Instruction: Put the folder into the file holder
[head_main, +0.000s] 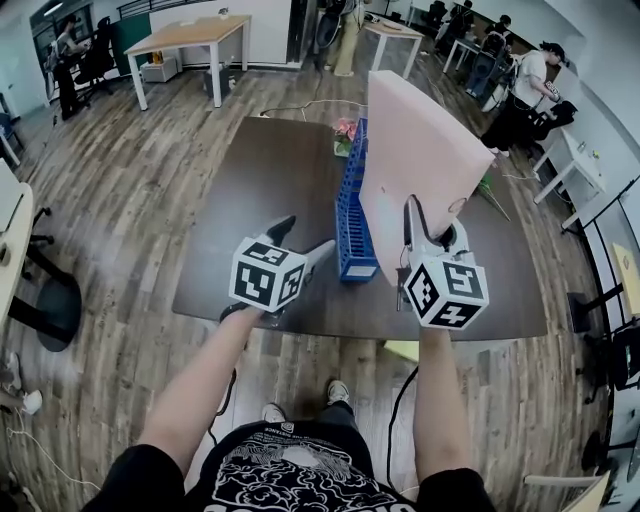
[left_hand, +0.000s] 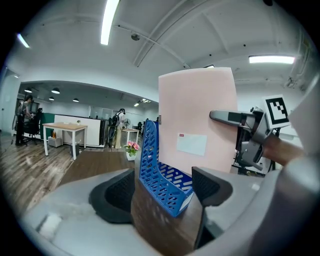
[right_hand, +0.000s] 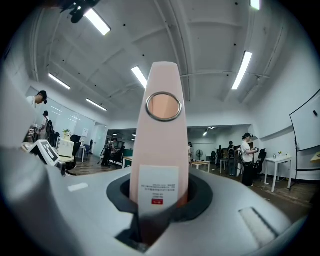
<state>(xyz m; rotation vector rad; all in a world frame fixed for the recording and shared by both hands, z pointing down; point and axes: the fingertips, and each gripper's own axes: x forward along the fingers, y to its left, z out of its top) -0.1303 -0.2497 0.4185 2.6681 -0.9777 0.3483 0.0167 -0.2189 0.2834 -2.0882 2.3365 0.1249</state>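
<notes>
Noted dark brown table (head_main: 250, 190) on plank floor (head_main: 120, 200), the widest thing in the head view; next in size, pink folder (head_main: 420, 160), held upright and slightly tilted over the table's right half, seen spine-on in the right gripper view with a ringed finger hole high up and a white label low down; lower edge close along the right side of blue file holder (head_main: 352, 225); cannot tell whether inside it or just beside it; holder standing on the table, long axis running away from the person, taller end farther off; right gripper (head_main: 432, 225) clamped on the folder's near edge, pads pressed on either side of the spine; left gripper (head_main: 305, 238) low over the table left of the holder, jaws apart, gripping nothing, the holder's near end framed in the gap but untouched; smallest, pot of pink flowers (head_main: 344, 130) at the holder's far end.
</notes>
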